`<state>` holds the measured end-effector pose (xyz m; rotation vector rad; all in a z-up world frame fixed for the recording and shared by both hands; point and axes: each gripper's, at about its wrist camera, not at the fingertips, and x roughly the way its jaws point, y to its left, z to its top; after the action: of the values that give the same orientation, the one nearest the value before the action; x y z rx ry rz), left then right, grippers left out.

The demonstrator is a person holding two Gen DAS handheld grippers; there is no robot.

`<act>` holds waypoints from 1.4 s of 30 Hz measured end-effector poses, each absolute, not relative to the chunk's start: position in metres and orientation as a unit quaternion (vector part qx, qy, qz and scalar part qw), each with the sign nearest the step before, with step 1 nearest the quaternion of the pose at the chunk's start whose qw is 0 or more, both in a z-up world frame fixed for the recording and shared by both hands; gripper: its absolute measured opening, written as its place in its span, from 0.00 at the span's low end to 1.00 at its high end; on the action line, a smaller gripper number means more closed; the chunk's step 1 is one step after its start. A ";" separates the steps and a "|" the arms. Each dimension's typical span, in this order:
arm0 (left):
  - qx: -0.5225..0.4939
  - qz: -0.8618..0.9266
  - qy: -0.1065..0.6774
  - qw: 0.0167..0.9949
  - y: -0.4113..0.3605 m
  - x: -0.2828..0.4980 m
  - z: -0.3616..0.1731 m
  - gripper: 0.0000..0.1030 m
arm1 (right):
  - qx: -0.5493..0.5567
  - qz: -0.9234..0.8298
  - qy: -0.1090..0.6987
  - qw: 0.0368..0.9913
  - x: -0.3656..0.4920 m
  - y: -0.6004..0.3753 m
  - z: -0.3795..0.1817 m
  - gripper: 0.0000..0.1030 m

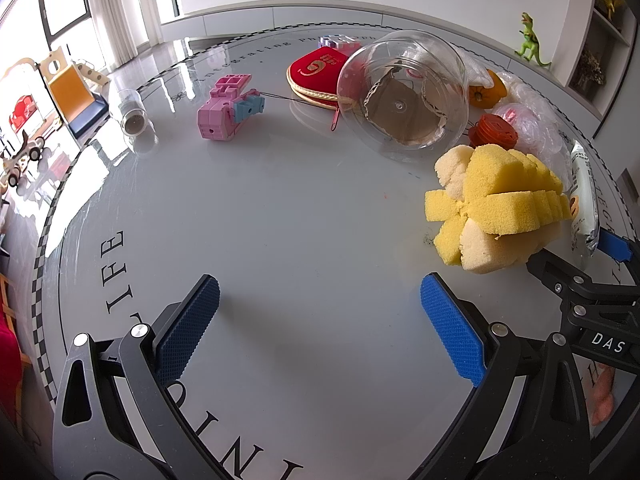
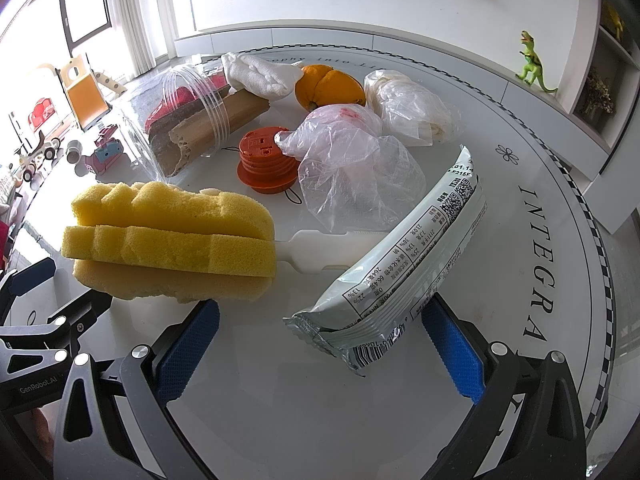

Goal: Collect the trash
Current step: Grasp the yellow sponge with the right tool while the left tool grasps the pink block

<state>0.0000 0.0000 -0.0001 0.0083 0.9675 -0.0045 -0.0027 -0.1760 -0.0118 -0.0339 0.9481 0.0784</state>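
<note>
White wall point(image 2: 500, 8) running behind round grey bench point(image 1: 280, 220), black lettering and checkered rim band circling its glossy top. Low white ledge point(image 1: 320, 16) curving along wall base. Tall windows point(image 1: 60, 4) at left pouring daylight in, white curtains point(image 1: 116, 8) hanging beside them. Glossy floor point(image 1: 168, 48) reflecting glare. Children's toy slide point(image 1: 68, 84) standing near windows. White shelf unit point(image 2: 600, 88) at right, green toy dinosaur point(image 2: 534, 65) standing on its ledge.

bags 2 point(image 2: 360, 168) | jar 1 point(image 1: 404, 92) | sponge 1 point(image 2: 172, 236) | wrapper 1 point(image 2: 412, 264)
</note>
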 end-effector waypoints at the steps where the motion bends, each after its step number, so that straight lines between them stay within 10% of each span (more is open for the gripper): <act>1: 0.004 -0.002 0.465 0.885 0.000 0.000 0.000 0.94 | -0.016 0.038 0.456 0.889 -0.003 -0.176 -0.012 0.98; 28: -0.028 -0.013 0.438 0.898 0.061 -0.031 0.056 0.94 | -0.265 0.230 0.379 0.856 -0.030 -0.089 0.035 0.92; 42: -0.044 -0.004 0.446 0.894 0.085 -0.013 0.052 0.94 | -0.280 0.248 0.408 0.833 -0.006 -0.076 0.024 0.54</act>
<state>-0.0130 0.0847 0.0515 -0.0919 0.9240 -0.0087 -0.0062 -0.0761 0.0240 -0.5945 0.8638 0.5261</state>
